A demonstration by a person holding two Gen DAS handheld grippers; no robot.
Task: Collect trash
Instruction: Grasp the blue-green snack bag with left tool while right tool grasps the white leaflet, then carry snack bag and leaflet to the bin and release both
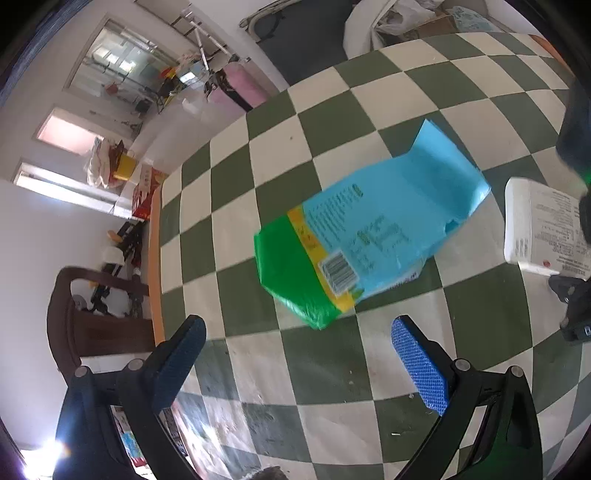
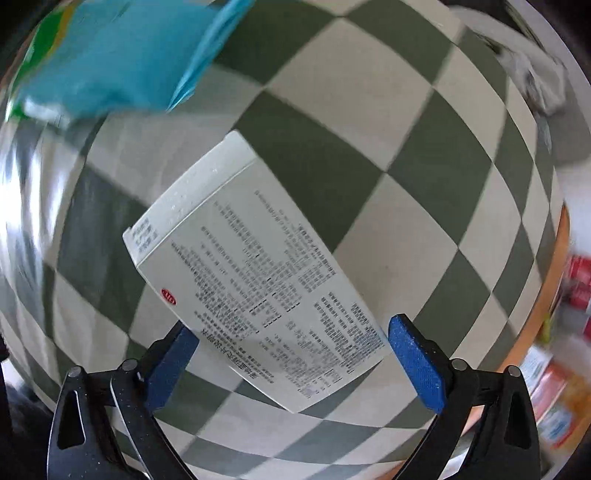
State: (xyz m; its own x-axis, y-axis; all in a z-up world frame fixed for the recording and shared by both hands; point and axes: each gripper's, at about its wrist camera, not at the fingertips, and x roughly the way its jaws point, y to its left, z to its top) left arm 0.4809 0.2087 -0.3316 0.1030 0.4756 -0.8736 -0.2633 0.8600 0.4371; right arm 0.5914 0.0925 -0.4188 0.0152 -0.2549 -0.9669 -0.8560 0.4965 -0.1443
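A crumpled blue and green plastic package (image 1: pixel 365 236) lies on the green-and-white checkered tablecloth (image 1: pixel 332 110), just ahead of my left gripper (image 1: pixel 295 365), which is open and holds nothing. A white cardboard box (image 2: pixel 255 269) printed with small black text lies flat on the cloth. Its near end sits between the blue pads of my right gripper (image 2: pixel 284 362), whose jaws stand wide apart around it. The same box (image 1: pixel 535 229) shows at the right edge of the left wrist view, and the package (image 2: pixel 118 51) is blurred at the top left of the right wrist view.
The table's orange edge (image 1: pixel 157 266) runs along the left, with a dark wooden chair (image 1: pixel 74 325) and floor clutter beyond it. Bags and a cardboard carton (image 1: pixel 417 18) sit past the far edge. Colourful packages (image 2: pixel 561 387) lie below the table's right edge.
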